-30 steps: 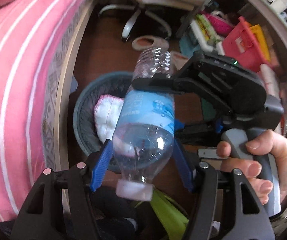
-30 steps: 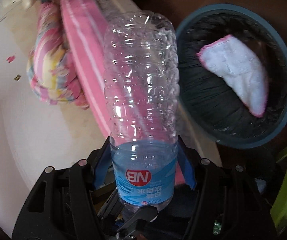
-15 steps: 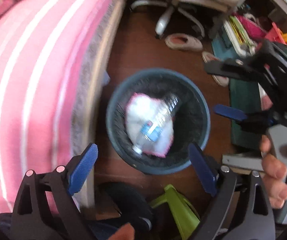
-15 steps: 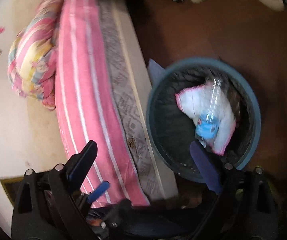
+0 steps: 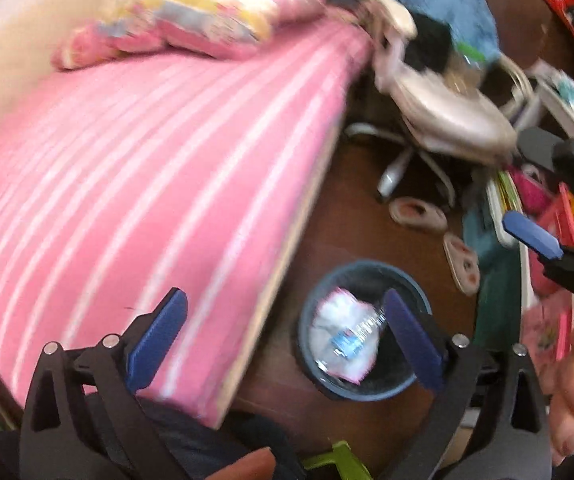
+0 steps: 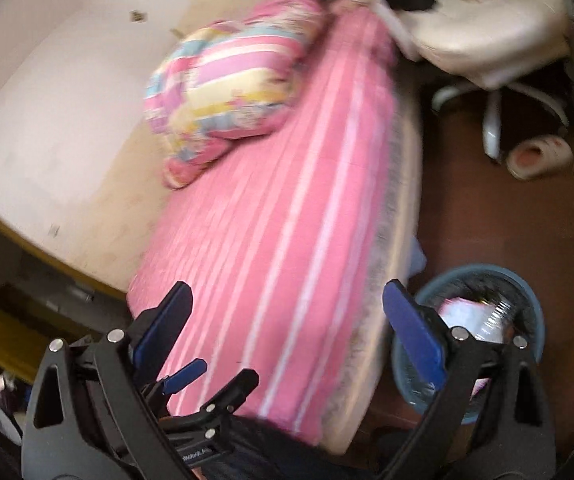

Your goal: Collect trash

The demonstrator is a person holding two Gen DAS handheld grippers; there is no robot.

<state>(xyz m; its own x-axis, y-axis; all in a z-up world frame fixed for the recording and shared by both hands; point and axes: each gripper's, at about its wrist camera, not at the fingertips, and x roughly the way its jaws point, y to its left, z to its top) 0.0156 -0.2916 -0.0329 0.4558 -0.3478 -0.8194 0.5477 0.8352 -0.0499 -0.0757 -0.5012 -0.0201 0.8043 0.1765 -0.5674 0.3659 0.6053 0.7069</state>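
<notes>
The plastic bottle (image 5: 357, 336) lies on its side inside the round blue bin (image 5: 307, 344), in the lower centre-right of the left wrist view, resting on a crumpled white cloth with a pink edge (image 5: 331, 316). In the right wrist view the same bin (image 6: 535, 304) sits at the lower right, half hidden behind a blue finger pad, with the bottle's clear ribbed body (image 6: 495, 320) showing above the rim.

The left gripper (image 5: 283, 340) hangs over the bin and the edge of the bed, its jaws wide apart and nothing between them. The right gripper (image 6: 287, 328) is likewise spread open and empty, its gap filled by the pink striped bed cover (image 6: 287, 220). The right gripper also shows at the right edge of the left wrist view, one blue pad (image 5: 531, 236) sticking out, with the person's hand (image 5: 571, 392) below it.

Beyond the bin, on the dark floor, a pair of slippers (image 5: 419, 214) lies in the centre right, beneath a pale office chair (image 5: 451, 116) in the upper right. A striped pillow (image 6: 227, 80) rests at the top of the bed.

Judging by this, the bottle is collected and its step looks finished. Both views are blurred, and no further loose rubbish can be made out on the bed or floor, so whether anything remains cannot be told.
</notes>
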